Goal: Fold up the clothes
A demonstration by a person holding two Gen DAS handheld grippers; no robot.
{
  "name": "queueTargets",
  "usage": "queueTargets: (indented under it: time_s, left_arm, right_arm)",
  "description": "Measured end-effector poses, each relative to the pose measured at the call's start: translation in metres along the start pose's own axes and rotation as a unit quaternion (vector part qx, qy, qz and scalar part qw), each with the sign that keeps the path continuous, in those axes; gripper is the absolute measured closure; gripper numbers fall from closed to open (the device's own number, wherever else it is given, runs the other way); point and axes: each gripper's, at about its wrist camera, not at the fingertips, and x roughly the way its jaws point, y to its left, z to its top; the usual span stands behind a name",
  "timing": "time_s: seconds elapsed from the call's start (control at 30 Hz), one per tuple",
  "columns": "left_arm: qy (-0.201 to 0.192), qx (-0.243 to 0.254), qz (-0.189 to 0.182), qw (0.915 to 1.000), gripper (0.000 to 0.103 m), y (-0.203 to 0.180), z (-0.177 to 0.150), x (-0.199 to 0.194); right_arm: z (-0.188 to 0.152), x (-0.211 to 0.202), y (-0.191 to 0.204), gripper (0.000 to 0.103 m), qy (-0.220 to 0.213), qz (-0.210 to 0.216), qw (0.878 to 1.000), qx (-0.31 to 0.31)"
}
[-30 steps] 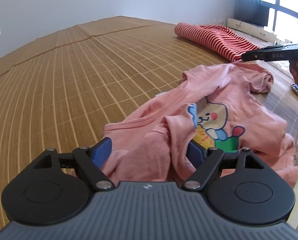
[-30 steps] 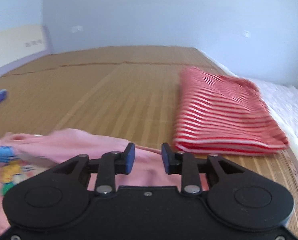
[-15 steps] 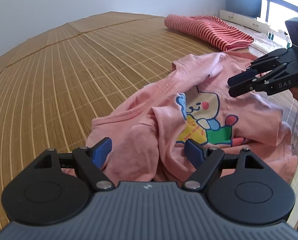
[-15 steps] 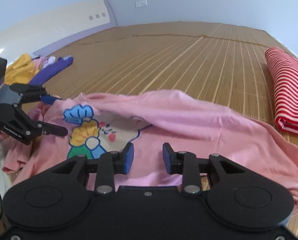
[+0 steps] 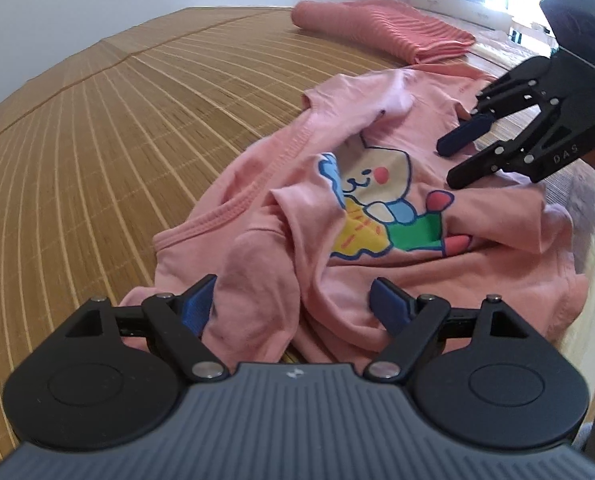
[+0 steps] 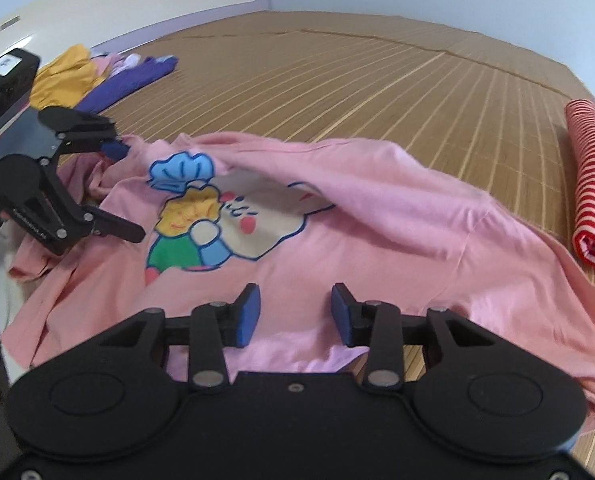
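Left wrist view: my left tool (image 5: 293, 306) stands released, straddling a bunched fold of the pink shirt (image 5: 377, 184) on the bamboo mat (image 5: 117, 140). The right tool (image 5: 455, 160) hovers at two o'clock.

Right wrist view: the right tool (image 6: 295, 314) is opening, pads clear above the pink shirt (image 6: 377, 240); the folded striped garment (image 6: 593, 184) lies at three o'clock.

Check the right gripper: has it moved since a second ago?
Yes. In the left wrist view the right gripper came down from beside the striped folded garment to just over the pink shirt, jaws opening, empty.
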Motion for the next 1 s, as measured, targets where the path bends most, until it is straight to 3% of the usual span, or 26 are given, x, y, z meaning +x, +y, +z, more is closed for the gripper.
queueTargets:
  time_s: [0.23, 0.43, 0.53, 0.63, 0.7, 0.8, 0.87, 1.0]
  left_arm:
    - [-0.007, -0.014, -0.037, 0.9992, 0.018, 0.002, 0.001, -0.017]
    - [-0.069, -0.04, -0.083, 0.9934, 0.018, 0.015, 0.012, -0.051]
    - [-0.096, -0.056, -0.067, 0.9915, 0.018, 0.028, 0.012, -0.064]
    - [-0.105, -0.114, -0.043, 0.987, 0.018, 0.049, 0.009, -0.06]
    - [-0.097, -0.159, -0.019, 0.9823, 0.019, 0.064, 0.006, -0.05]
    - [-0.076, -0.184, 0.006, 0.9801, 0.019, 0.08, 0.006, -0.031]
    - [-0.057, -0.178, 0.014, 0.9823, 0.02, 0.084, 0.006, -0.018]
    - [-0.019, -0.152, 0.008, 0.9882, 0.031, 0.08, 0.007, 0.004]
  right_arm:
    - [-0.003, -0.004, -0.002, 0.058, 0.02, 0.033, 0.999, -0.024]
    - [0.003, -0.006, -0.011, 0.058, 0.02, 0.05, 0.999, -0.008]
    - [0.002, -0.005, -0.016, 0.058, 0.021, 0.059, 0.998, 0.002]
    - [0.002, -0.004, -0.015, 0.056, 0.021, 0.057, 0.998, -0.003]
    - [0.001, -0.002, -0.011, 0.056, 0.019, 0.053, 0.998, -0.003]
    - [0.001, -0.001, -0.01, 0.055, 0.017, 0.052, 0.999, -0.003]
    - [0.001, -0.001, -0.011, 0.055, 0.017, 0.052, 0.998, -0.002]
    - [0.0, -0.002, -0.012, 0.055, 0.015, 0.053, 0.998, -0.001]
